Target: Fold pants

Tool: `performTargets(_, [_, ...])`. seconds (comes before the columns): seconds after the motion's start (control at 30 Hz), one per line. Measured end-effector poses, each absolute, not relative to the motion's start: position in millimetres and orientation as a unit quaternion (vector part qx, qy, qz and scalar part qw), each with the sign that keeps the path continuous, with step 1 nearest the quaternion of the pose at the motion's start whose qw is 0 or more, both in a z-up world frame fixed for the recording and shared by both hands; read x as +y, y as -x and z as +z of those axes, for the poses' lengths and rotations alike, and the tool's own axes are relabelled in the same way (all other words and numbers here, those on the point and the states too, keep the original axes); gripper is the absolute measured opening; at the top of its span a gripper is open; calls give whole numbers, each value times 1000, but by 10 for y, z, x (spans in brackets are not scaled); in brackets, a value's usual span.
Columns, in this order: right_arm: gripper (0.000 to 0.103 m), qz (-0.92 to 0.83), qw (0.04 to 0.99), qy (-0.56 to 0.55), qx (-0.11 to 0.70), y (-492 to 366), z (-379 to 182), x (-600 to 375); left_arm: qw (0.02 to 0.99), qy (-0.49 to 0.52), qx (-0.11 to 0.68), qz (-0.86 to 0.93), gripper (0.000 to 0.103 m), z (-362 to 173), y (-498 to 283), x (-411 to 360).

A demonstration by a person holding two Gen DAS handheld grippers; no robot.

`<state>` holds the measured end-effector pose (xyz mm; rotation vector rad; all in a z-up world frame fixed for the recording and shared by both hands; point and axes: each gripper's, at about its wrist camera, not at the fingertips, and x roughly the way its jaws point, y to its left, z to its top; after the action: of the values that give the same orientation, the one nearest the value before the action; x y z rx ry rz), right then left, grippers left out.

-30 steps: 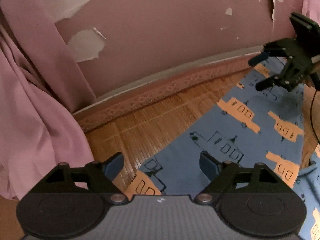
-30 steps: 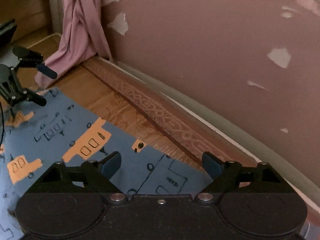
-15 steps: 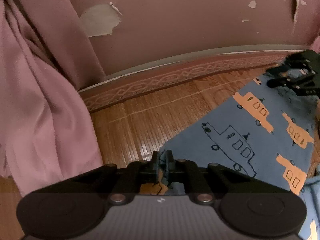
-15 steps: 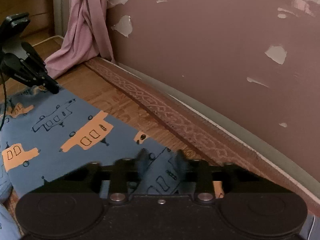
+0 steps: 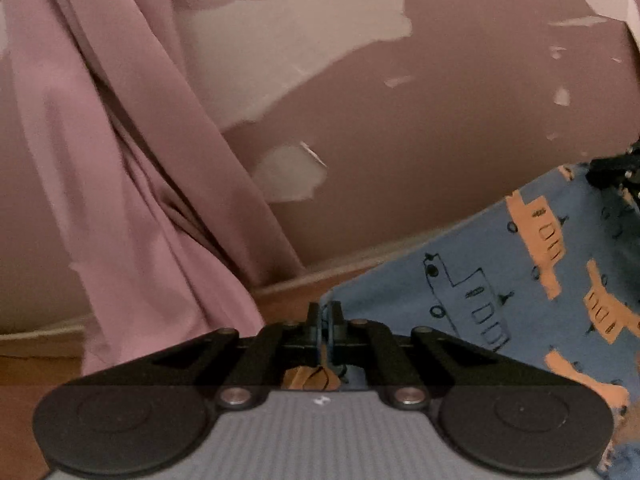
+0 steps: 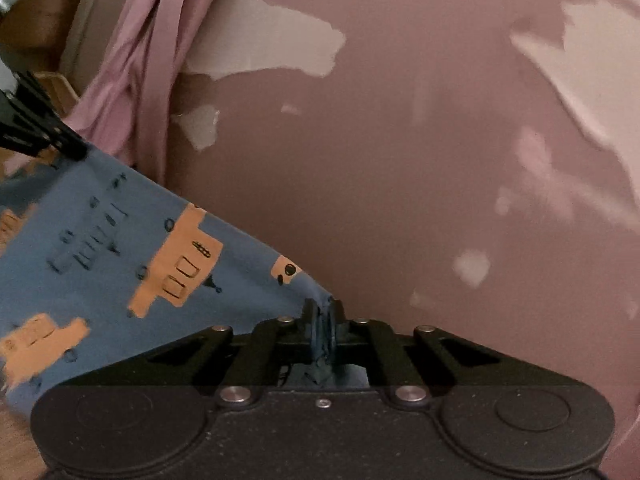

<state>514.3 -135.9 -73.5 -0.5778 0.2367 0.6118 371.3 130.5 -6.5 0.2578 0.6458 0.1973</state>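
Pants now lifted clear of floor, held taut before wall; half a second ago flat on boards. Fold-over judged ready to begin. Left gripper clamped on one corner, right gripper clamped on the other. Both tilted upward, level with each other, well apart.

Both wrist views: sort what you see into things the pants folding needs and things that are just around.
Part of the job:
- blue printed pants, held up by one edge
- left tongs, shut on one corner
- right tongs, shut on the other corner

Just around:
- pink curtain
- wall with peeling paint
- wooden floor
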Motion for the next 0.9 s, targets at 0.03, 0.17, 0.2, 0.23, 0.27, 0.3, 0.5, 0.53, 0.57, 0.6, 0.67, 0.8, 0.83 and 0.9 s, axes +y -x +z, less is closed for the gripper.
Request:
performTargets(0.03, [5, 289, 907, 287, 107, -5175, -741, -1276, 935, -131, 311, 110, 3, -72, -3734, 1292])
performTargets(0.17, [5, 271, 904, 312, 109, -5370, -872, -981, 927, -158, 310, 139, 3, -225, -3844, 1276])
performTargets(0.2, [5, 268, 903, 316, 113, -5419, -921, -924, 926, -162, 312, 142, 3, -277, -3867, 1289])
performTargets(0.23, [5, 263, 902, 320, 120, -5471, -978, -865, 923, -164, 316, 143, 3, -326, -3893, 1304])
performTargets(0.27, [5, 259, 901, 324, 128, -5513, -1029, -805, 921, -166, 322, 145, 3, -377, -3927, 1318])
performTargets(0.3, [5, 256, 900, 327, 135, -5555, -1085, -773, 920, -165, 325, 146, 4, -430, -3957, 1340])
performTargets(0.5, [28, 246, 893, 341, 157, -5591, -1230, -698, 914, -152, 352, 134, 32, -578, -4040, 1471])
performTargets(0.53, [35, 249, 896, 335, 153, -5587, -1197, -699, 916, -141, 351, 131, 51, -558, -4018, 1517])
performTargets(0.57, [53, 254, 897, 328, 149, -5559, -1161, -749, 919, -133, 348, 132, 59, -535, -3986, 1555])
performTargets(0.6, [69, 259, 899, 322, 146, -5519, -1131, -808, 922, -126, 342, 132, 69, -504, -3942, 1587])
performTargets(0.67, [81, 274, 899, 311, 139, -5447, -1076, -926, 928, -112, 331, 126, 80, -431, -3854, 1654])
performTargets(0.8, [102, 318, 892, 284, 152, -5388, -970, -1085, 934, -89, 331, 100, 98, -273, -3798, 1779])
performTargets(0.83, [102, 332, 888, 278, 158, -5389, -941, -1116, 934, -82, 339, 82, 100, -223, -3819, 1821])
performTargets(0.9, [102, 357, 879, 267, 170, -5405, -893, -1148, 930, -83, 356, 46, 102, -134, -3860, 1884])
